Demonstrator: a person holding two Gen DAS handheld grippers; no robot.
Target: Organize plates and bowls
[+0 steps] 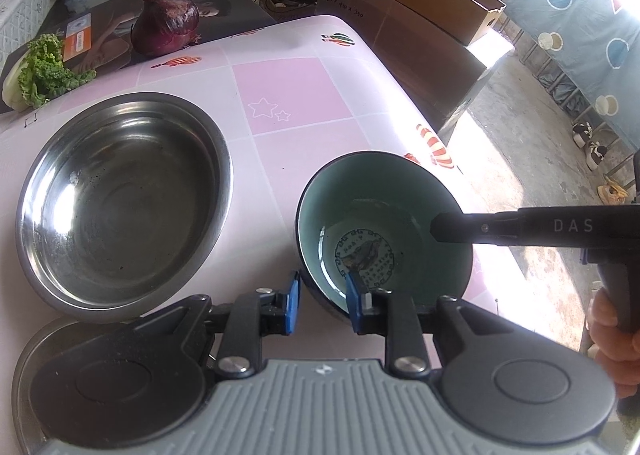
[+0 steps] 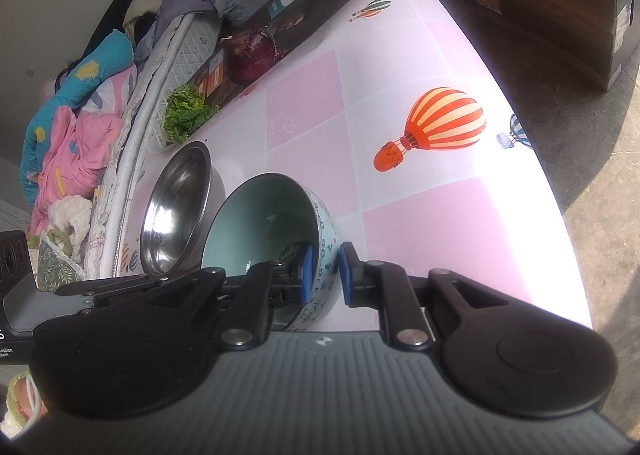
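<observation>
A pale green ceramic bowl [image 1: 384, 231], patterned blue outside, sits on the pink balloon-print table [image 1: 288, 95], just right of a large steel bowl [image 1: 124, 203]. Both grippers straddle its rim, one finger inside and one outside. The left gripper [image 1: 322, 305] brackets the near rim, the right gripper [image 2: 326, 271] the right wall; each looks narrowly parted, with a visible gap at the outer pad, so probably not clamping. Likely this two-handed hold is meant to steady the bowl. Beyond the steel bowl lie a red onion [image 1: 166, 25] and lettuce [image 1: 44, 71].

Table [image 2: 400, 67] w/ pink checked balloon-print cloth; bed [image 2: 132, 127] w/ heaped bedding lying alongside; cardboard boxes [image 1: 424, 3] standing on grey concrete floor [image 1: 532, 159]; strong daylight washing in at right.
</observation>
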